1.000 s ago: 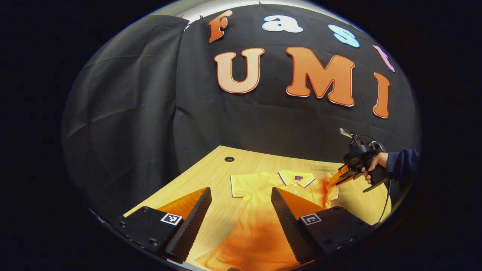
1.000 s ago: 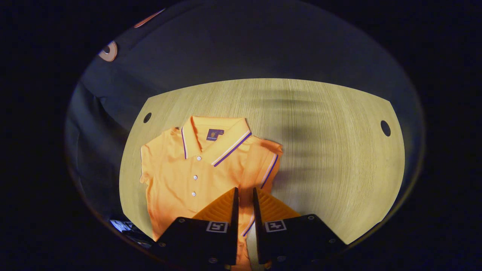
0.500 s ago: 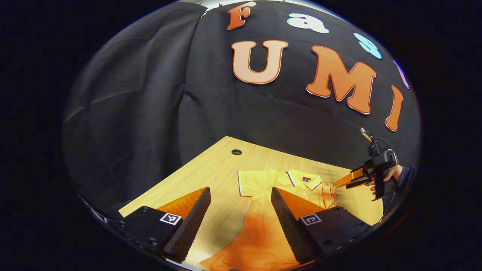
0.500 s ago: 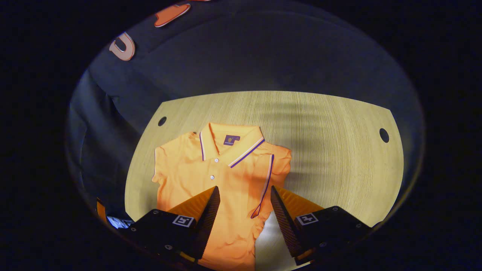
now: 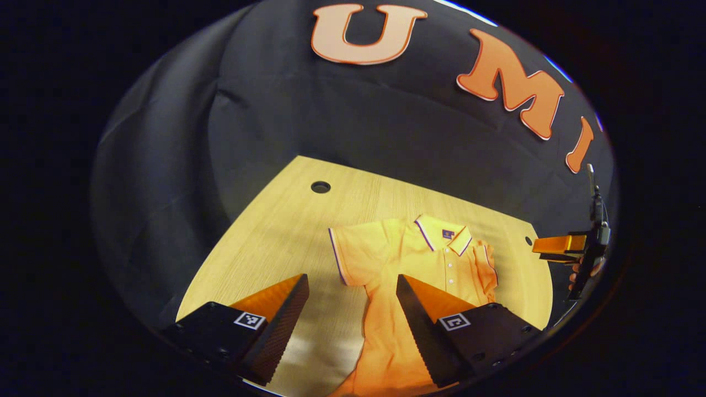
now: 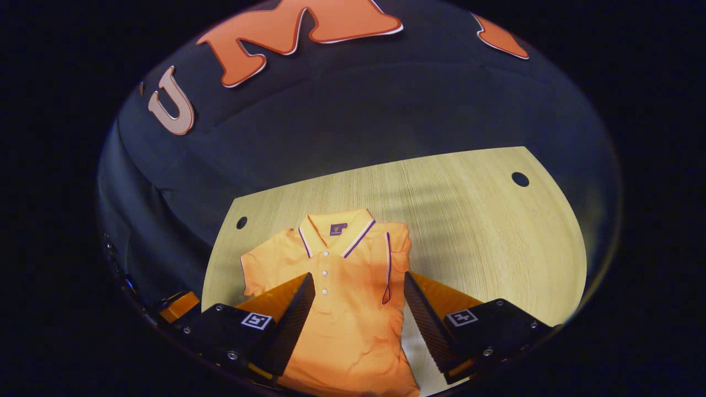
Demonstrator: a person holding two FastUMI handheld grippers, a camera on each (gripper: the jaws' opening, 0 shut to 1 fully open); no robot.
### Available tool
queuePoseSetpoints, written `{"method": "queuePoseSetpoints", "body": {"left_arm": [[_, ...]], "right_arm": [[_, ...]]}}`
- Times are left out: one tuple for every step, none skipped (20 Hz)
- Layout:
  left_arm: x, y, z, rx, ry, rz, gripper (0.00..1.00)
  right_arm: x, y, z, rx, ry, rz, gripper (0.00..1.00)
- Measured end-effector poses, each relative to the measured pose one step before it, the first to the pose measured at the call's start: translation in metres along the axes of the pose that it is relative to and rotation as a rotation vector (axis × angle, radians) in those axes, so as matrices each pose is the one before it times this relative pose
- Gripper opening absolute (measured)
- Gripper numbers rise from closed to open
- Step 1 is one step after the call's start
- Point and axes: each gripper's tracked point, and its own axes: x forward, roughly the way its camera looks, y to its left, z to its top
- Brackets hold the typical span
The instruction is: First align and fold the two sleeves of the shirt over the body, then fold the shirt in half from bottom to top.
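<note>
An orange polo shirt (image 6: 345,309) with a striped collar lies flat on the wooden table (image 6: 496,231), collar toward the booth wall. In the right gripper view its right-hand sleeve (image 6: 396,256) is folded over the body, while the other sleeve (image 6: 259,267) lies spread out. My right gripper (image 6: 358,286) hovers open above the shirt's middle, holding nothing. In the left gripper view my left gripper (image 5: 353,292) is open over the table by the spread sleeve (image 5: 358,253) of the shirt (image 5: 408,264). The right gripper (image 5: 551,246) shows there at the far right, in a hand.
The table has round cable holes (image 6: 241,223) (image 6: 519,179) near its back corners, one also seen as a hole (image 5: 320,187) in the left gripper view. Black cloth walls close the back and left. Bare wood spreads to the right of the shirt.
My right gripper opened, let go of the sleeve, and drew back and up; the sleeve now lies on the body. My left gripper tilted down toward the shirt.
</note>
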Motion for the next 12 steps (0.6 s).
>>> {"method": "queuePoseSetpoints", "body": {"left_arm": [[0.01146,0.00043,0.00199,0.00250,0.03568,-0.01923,0.98],[0.01046,0.00017,0.00276,0.00051,0.03082,-0.02043,0.98],[0.00875,0.00069,0.00222,-0.00070,0.03850,-0.01309,0.98],[0.01014,0.00015,0.00073,-0.00480,0.02930,-0.01385,0.97],[0.01059,0.00156,0.00077,-0.00537,0.03306,-0.00665,0.97],[0.01258,0.00356,-0.00017,-0.00333,0.03229,-0.00619,0.97],[0.01118,0.00283,0.00104,-0.00370,0.03425,0.00094,0.97],[0.01241,0.00193,-0.00009,-0.00643,0.03285,0.00321,0.97],[0.00903,0.00136,0.00208,-0.00541,0.03220,0.00041,0.99],[0.00979,0.00348,0.00116,-0.00632,0.02678,0.01113,0.98],[0.00872,0.00122,0.00206,0.00472,0.02818,0.01366,0.97],[0.00791,0.00388,0.00291,0.00500,0.01610,0.01904,0.99]], "right_arm": [[-0.00751,-0.00035,-0.00397,0.00859,-0.01828,-0.01662,0.99],[-0.00695,-0.00112,-0.00470,0.01037,-0.01609,-0.01671,0.99],[-0.00842,-0.00164,-0.00457,0.01358,-0.01418,-0.01995,0.99],[-0.00791,-0.00085,-0.00477,0.01490,-0.01573,-0.01465,0.99],[-0.00878,-0.00345,-0.00707,0.01441,-0.01106,-0.02108,0.99],[-0.00866,-0.00263,-0.00517,0.01136,-0.01701,-0.01910,0.99],[-0.00766,-0.00350,-0.00607,0.00656,-0.01217,-0.02314,0.99],[-0.00826,-0.00285,-0.00645,0.00457,-0.00727,-0.01685,0.99],[-0.00942,-0.00274,-0.00618,0.00644,-0.00390,-0.01363,0.99],[-0.00710,-0.00361,-0.00441,0.00999,-0.00760,-0.00918,0.99],[-0.00679,-0.00339,-0.00345,0.01079,-0.00831,-0.01067,0.99],[-0.00649,-0.00339,-0.00270,0.01164,-0.01030,-0.00892,0.99]]}}
